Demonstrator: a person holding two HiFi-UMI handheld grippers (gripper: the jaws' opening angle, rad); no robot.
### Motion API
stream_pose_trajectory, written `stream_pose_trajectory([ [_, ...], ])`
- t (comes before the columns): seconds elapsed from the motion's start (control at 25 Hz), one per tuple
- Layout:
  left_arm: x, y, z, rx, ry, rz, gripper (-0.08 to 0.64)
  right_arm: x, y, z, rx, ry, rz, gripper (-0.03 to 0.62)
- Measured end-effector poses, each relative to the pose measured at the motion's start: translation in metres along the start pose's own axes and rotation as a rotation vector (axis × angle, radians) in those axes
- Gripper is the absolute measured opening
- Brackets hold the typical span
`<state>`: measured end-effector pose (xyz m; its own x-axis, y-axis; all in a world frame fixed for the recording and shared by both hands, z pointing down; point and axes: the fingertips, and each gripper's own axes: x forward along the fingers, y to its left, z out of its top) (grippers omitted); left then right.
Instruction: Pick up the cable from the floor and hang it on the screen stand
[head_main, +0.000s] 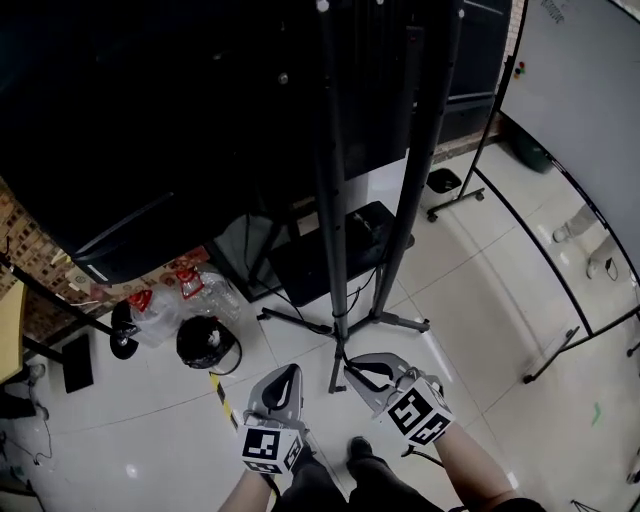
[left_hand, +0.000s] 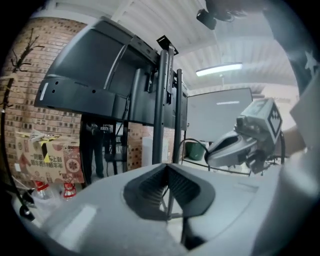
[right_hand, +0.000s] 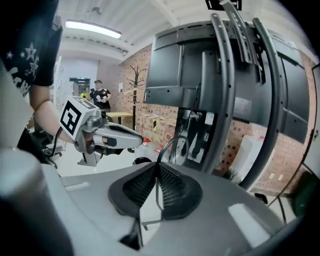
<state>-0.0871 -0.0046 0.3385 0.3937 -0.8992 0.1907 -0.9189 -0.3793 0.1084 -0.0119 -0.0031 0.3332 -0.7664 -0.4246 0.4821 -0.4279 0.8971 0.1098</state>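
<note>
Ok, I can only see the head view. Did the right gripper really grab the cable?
Observer: Yes. In the right gripper view, the right gripper has its fingers shut on the thin black cable, which loops up above them.
Operator: Is the left gripper helping?
Observer: No. Its own view shows its fingers together, with no cable between them.
Operator: Anybody else there?
Observer: A person stands far back in the room, in the right gripper view.
</note>
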Motion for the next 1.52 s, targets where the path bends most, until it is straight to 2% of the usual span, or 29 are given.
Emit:
stream_pose_trajectory([
  [0.24,0.016,-0.032,0.062,0.041,-0.045,-0.02,0.005,-0.057,-0.045,0.067,-0.156,-0.083,-0.052,0.021],
  [0.36,0.021,-0.044,0.094,0.062,-0.075,-0.011,0.005,-0.079,-0.066,0.098,-0.202,-0.122,-0.086,0.021],
  [0.48,0.03,-0.05,0.123,0.098,-0.044,0.026,0.005,-0.098,-0.09,0.127,-0.221,-0.179,-0.12,0.02],
  [0.56,0.034,-0.055,0.142,0.084,-0.047,0.023,0.005,-0.107,-0.101,0.142,-0.226,-0.202,-0.133,0.02],
  [0.72,0.037,-0.059,0.183,0.061,-0.103,-0.009,0.005,-0.114,-0.113,0.169,-0.277,-0.211,-0.156,0.02],
  [1.04,0.042,-0.054,0.26,0.112,-0.21,-0.085,0.005,-0.137,-0.141,0.234,-0.411,-0.169,-0.249,0.02],
  [1.36,0.068,-0.063,0.308,0.12,-0.284,-0.178,0.005,-0.174,-0.206,0.271,-0.4,-0.149,-0.448,0.021],
  [1.52,0.082,-0.07,0.328,0.128,-0.318,-0.208,0.005,-0.183,-0.234,0.285,-0.413,-0.147,-0.521,0.02],
])
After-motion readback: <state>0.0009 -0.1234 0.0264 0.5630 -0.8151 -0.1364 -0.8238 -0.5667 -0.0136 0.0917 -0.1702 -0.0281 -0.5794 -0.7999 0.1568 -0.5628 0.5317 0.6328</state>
